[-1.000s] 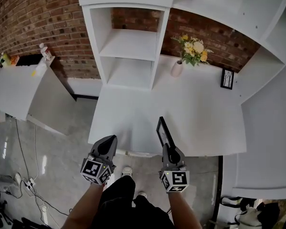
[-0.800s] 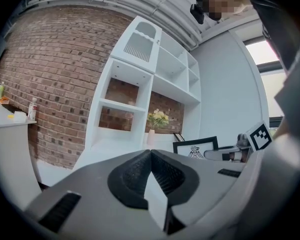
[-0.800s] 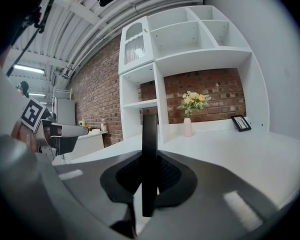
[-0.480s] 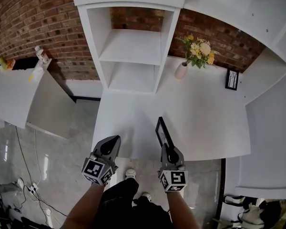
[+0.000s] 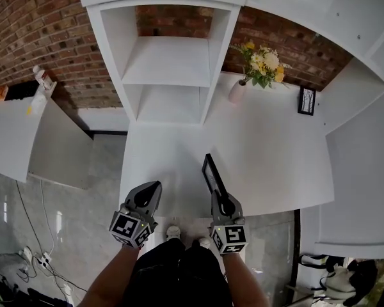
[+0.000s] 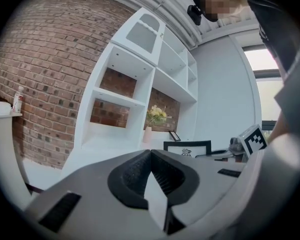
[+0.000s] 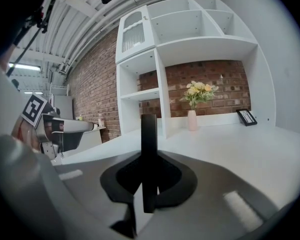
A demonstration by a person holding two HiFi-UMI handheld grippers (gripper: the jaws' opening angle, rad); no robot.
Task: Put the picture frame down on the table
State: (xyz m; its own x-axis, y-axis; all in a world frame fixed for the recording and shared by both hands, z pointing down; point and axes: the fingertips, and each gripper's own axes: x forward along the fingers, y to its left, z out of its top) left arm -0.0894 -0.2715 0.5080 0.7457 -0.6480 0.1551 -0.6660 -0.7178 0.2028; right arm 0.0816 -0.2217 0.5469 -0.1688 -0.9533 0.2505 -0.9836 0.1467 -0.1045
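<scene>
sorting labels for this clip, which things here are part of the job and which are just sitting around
Job: picture frame, clamped in the right claw; table.

Just there: vase of flowers, small frame at the back, shelves, left claw, shut and empty.
</scene>
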